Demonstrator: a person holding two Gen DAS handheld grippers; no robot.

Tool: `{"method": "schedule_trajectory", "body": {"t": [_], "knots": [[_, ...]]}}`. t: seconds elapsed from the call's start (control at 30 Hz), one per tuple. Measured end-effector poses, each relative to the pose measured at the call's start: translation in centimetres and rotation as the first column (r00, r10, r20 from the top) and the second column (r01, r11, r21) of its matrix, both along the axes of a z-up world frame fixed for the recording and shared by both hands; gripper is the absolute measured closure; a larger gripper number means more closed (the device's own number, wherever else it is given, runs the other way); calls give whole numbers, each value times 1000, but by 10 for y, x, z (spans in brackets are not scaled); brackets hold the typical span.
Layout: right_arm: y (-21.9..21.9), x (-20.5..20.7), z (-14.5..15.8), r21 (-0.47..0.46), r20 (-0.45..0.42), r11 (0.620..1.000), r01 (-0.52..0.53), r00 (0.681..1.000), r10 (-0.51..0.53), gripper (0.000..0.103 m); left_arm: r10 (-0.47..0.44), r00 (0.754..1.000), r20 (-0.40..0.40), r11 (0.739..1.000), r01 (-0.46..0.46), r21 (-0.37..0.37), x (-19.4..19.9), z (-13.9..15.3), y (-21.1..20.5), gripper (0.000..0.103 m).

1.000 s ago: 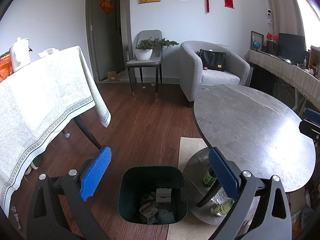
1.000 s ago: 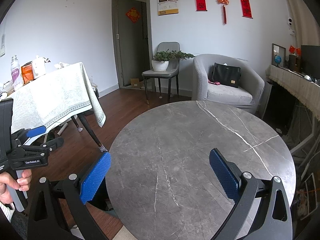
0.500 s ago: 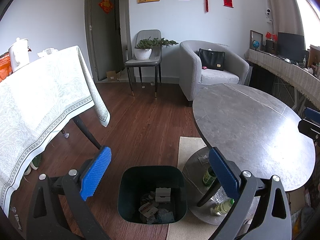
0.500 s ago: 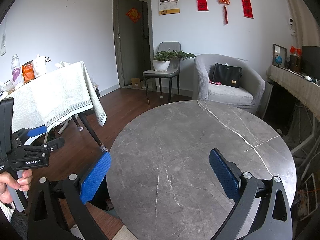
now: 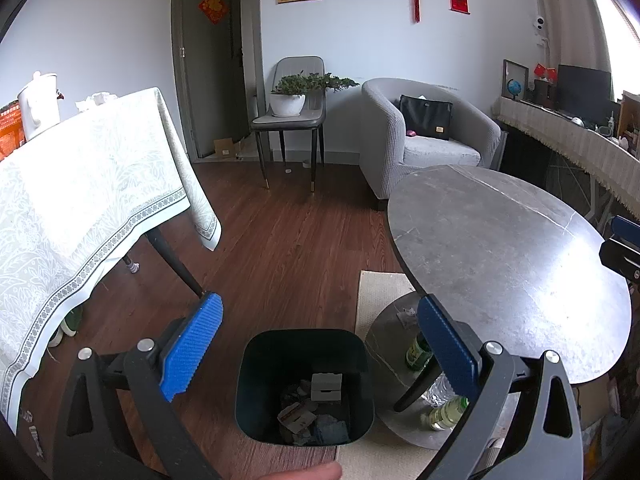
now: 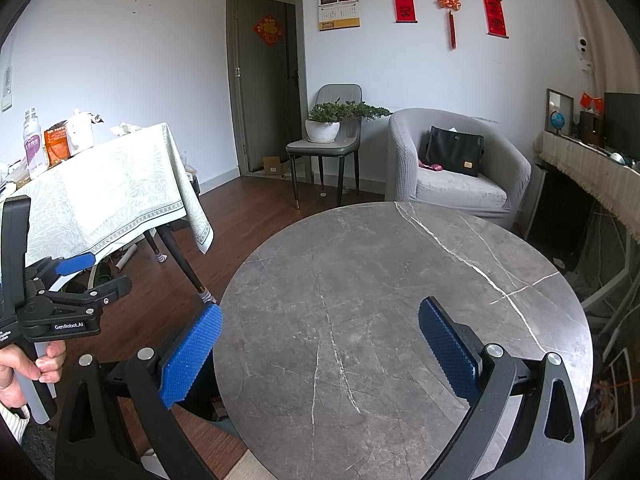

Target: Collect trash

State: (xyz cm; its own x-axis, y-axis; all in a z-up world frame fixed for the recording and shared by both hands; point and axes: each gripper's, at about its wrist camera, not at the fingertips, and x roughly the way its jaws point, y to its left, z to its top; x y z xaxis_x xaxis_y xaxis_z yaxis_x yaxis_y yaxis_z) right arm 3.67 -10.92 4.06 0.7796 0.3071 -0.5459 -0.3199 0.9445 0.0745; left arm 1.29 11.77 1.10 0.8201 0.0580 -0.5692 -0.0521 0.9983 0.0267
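A dark green trash bin (image 5: 304, 344) stands on the wood floor below my left gripper (image 5: 320, 340). It holds crumpled paper and a small grey box (image 5: 326, 386). My left gripper is open and empty, hovering above the bin. My right gripper (image 6: 320, 344) is open and empty above the round grey marble table (image 6: 400, 280), whose top is bare. The left gripper also shows in the right wrist view (image 6: 76, 280) at the far left, held by a hand.
Bottles (image 5: 444, 412) lie on the table's round base beside the bin. A table with a white cloth (image 5: 80, 184) stands to the left, carrying a kettle and packets. A chair with a potted plant (image 5: 288, 100) and a grey armchair (image 5: 428, 140) stand at the back.
Both views shift only slightly. Both grippers stay open and empty.
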Motion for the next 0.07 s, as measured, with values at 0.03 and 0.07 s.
{"method": "schedule_trajectory", "body": {"t": [0.03,0.07], "knots": [[0,0,0,0,0,1000,1,1000,-1,3,-1,1000,-1,1000,1,-1,0,0,0,3],[0,0,0,1,0,1000,2,1000,-2,3,-1,1000,0,1000,1,-2,0,0,1,3]]}}
